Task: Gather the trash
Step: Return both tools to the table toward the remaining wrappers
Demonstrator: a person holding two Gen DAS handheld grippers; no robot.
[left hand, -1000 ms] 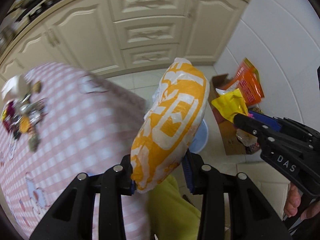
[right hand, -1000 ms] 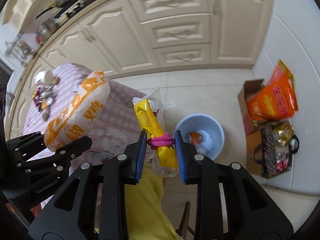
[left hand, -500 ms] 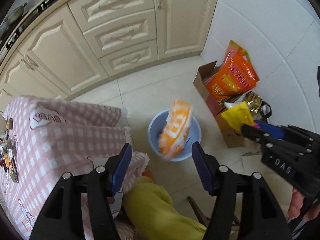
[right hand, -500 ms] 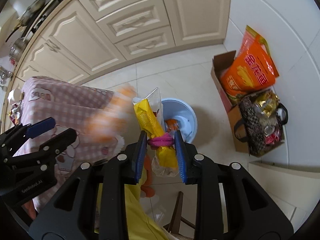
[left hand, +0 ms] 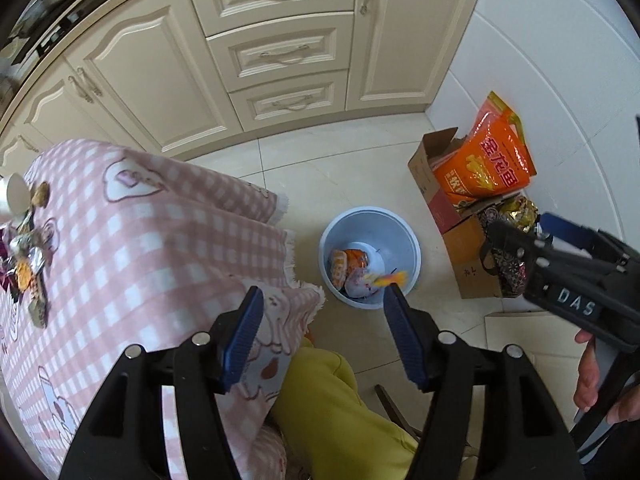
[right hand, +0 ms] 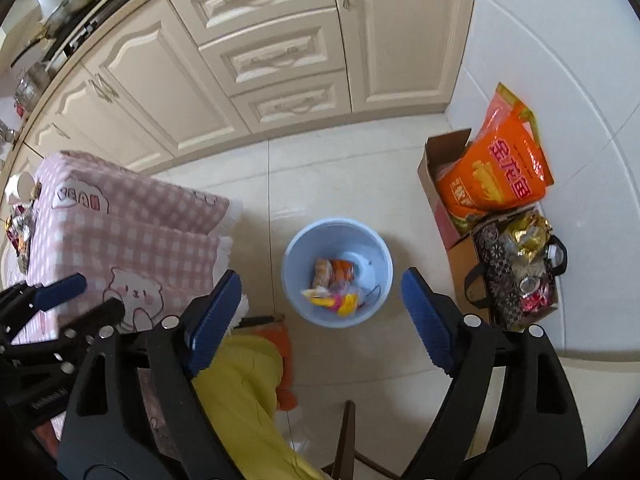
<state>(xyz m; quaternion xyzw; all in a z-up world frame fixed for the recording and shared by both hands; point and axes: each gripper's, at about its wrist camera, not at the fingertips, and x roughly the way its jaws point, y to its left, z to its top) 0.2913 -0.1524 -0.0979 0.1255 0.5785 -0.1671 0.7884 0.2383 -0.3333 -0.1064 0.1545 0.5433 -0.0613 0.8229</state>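
Observation:
A light blue bin stands on the floor tiles below both grippers. Inside it lie the orange-and-white bag and the yellow packet, blurred. My left gripper hangs open over the bin with nothing between its fingers. The jaws of my right gripper are opening, wide apart and empty, above the bin. Several wrappers lie on the pink checked tablecloth at the far left.
A cardboard box holding an orange sack and a patterned bag stand right of the bin by the white wall. Cream cabinets run along the back. A person's yellow-trousered leg and a chair leg are below.
The left gripper opened and the orange-and-white bag fell into the bin. The right gripper then opened and the yellow packet dropped in as well. Both grippers swung from the table over the bin.

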